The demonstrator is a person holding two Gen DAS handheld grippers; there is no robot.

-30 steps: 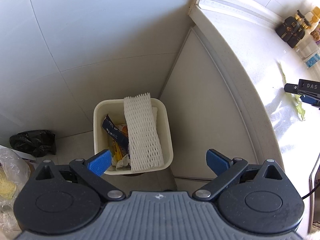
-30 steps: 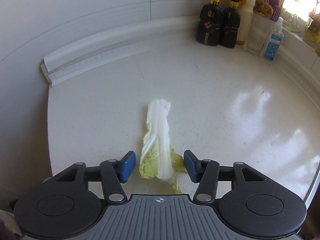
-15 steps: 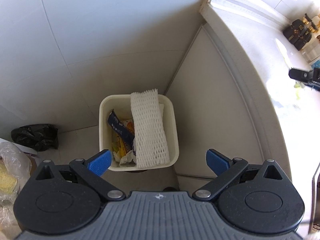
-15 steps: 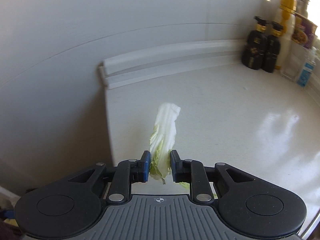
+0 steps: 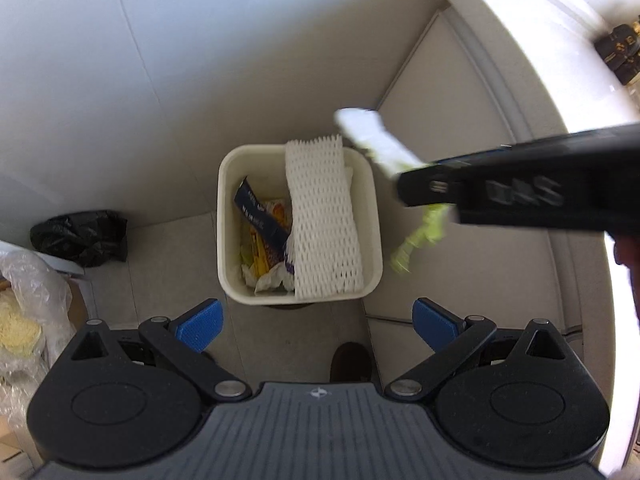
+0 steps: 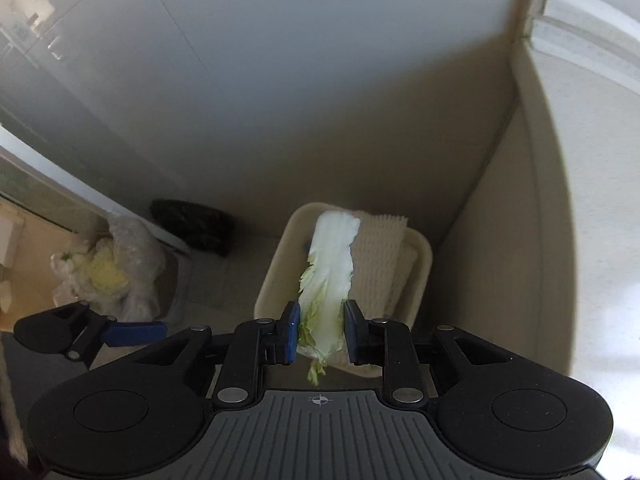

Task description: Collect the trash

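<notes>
Left wrist view, left to right: clear plastic bag (image 5: 28, 300) at edge; black bag (image 5: 80, 236) on floor; cream trash bin (image 5: 228, 240) below, holding wrappers (image 5: 262, 232) and white foam net (image 5: 324, 220); left gripper (image 5: 316, 322) above floor, jaws wide apart, empty. Cabbage leaf (image 5: 372, 136) just right of bin rim, pinched in blurred right gripper (image 5: 408, 190). Right wrist view: cabbage leaf (image 6: 330, 268) clamped between closed-in jaws of right gripper (image 6: 320, 334), held over trash bin (image 6: 276, 276); countertop (image 6: 600, 200) far right.

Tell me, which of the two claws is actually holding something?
The right claw: it's shut on the cabbage leaf above the bin. The left claw gapes empty.
</notes>
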